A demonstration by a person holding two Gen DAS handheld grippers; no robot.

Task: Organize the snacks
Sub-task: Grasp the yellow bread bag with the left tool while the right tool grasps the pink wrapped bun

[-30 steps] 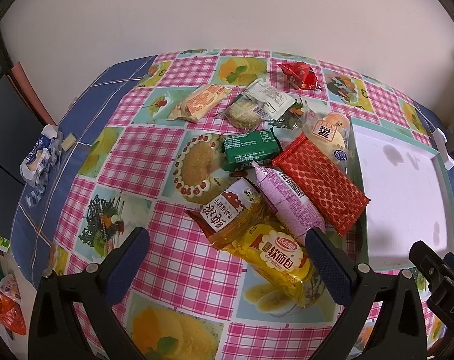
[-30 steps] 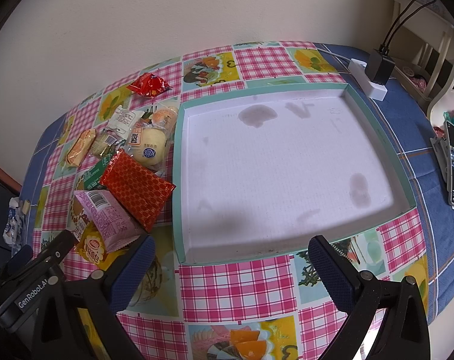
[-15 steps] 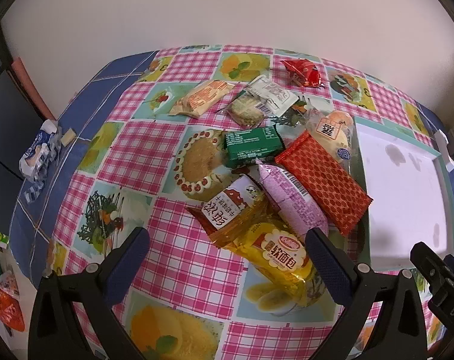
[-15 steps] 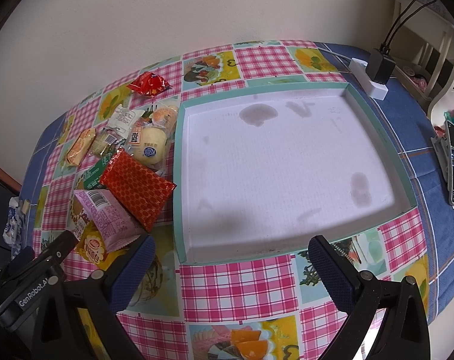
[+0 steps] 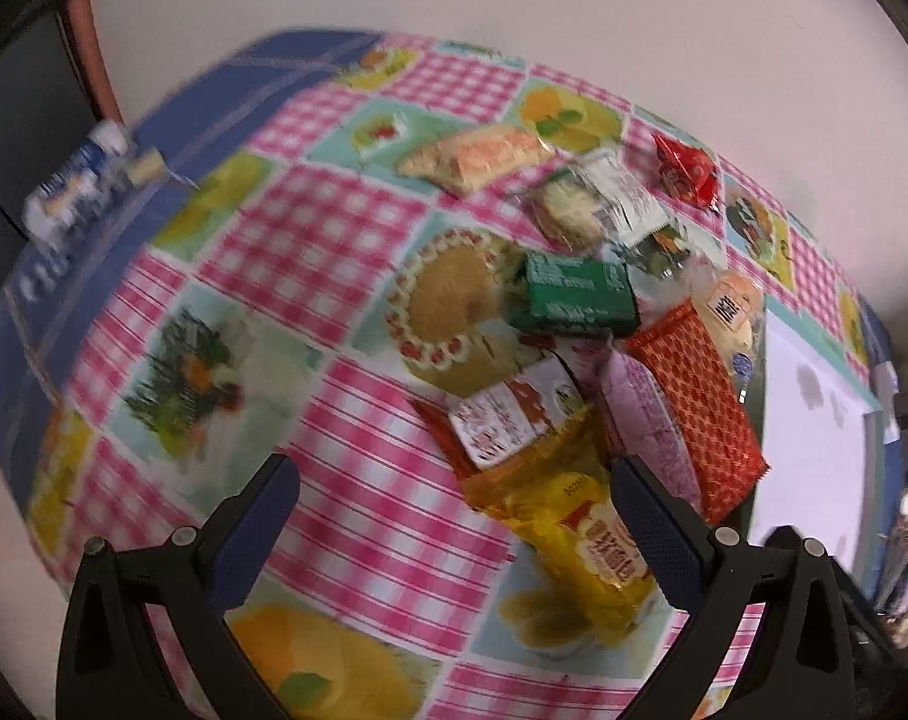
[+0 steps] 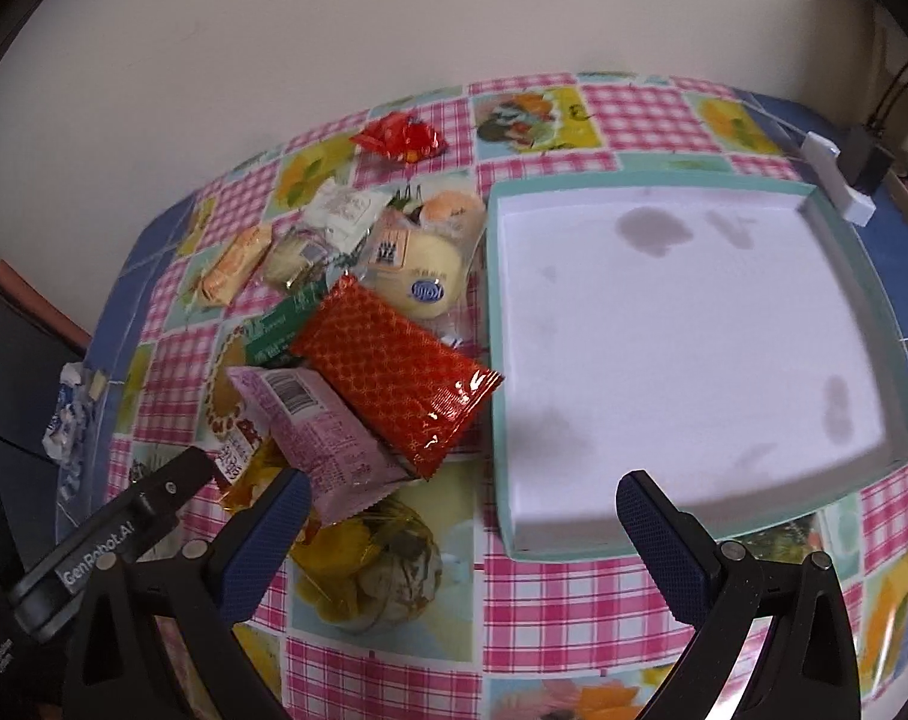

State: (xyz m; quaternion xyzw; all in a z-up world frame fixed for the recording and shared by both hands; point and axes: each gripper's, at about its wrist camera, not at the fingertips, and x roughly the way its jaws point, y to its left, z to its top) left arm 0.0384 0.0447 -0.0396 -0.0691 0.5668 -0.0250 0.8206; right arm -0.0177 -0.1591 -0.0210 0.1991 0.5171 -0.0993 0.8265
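Several snack packets lie in a heap on the checked tablecloth: a red patterned packet (image 6: 394, 378), a pink packet (image 6: 319, 429), a yellow bread bag (image 5: 580, 534), a green box (image 5: 577, 294) and a small red wrapper (image 6: 400, 138). Right of the heap sits a white tray with a teal rim (image 6: 493, 360), nothing in it. My left gripper (image 5: 451, 516) is open, low over the cloth just left of the yellow bag. My right gripper (image 6: 460, 519) is open above the tray's near left corner, and the left gripper's body (image 6: 112, 534) shows at its left.
A white power strip with a black plug (image 6: 838, 171) lies past the tray's far right corner. A crumpled blue-white wrapper (image 5: 73, 189) sits at the table's left edge. The wall runs close behind the table.
The left wrist view has swung left and tilted, blurred by motion, so the heap sits further right. The right gripper has moved left; the heap and the left gripper's body now loom larger.
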